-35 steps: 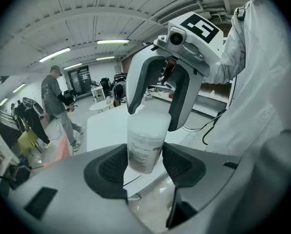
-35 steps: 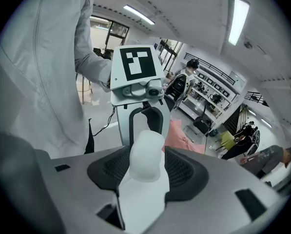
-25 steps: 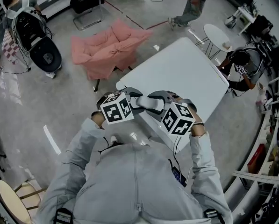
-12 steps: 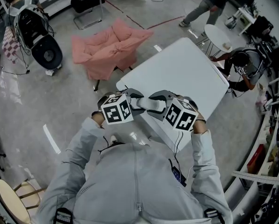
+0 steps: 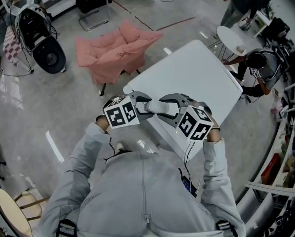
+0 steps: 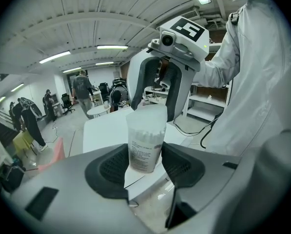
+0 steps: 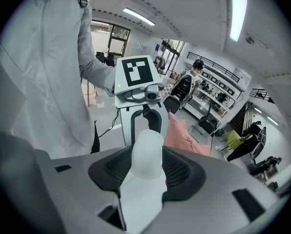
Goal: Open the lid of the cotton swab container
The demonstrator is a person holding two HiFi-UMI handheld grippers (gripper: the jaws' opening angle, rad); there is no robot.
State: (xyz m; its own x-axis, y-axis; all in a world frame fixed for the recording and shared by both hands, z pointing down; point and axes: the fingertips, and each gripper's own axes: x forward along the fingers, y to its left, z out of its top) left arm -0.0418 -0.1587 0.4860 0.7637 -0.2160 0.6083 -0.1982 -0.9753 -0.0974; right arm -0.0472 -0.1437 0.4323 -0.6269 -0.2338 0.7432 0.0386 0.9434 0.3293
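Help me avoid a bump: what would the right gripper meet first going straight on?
The right gripper clamps the frosted plastic lid; beyond it, probably the left gripper holding the clear swab container.

The scene is being overlooked steeply from the head, the worktop lying toward 1 o'clock. The left tongs and right tongs are being filmed closely along their own jaws, from opposite sides; the cotton swab container is being shared by both.
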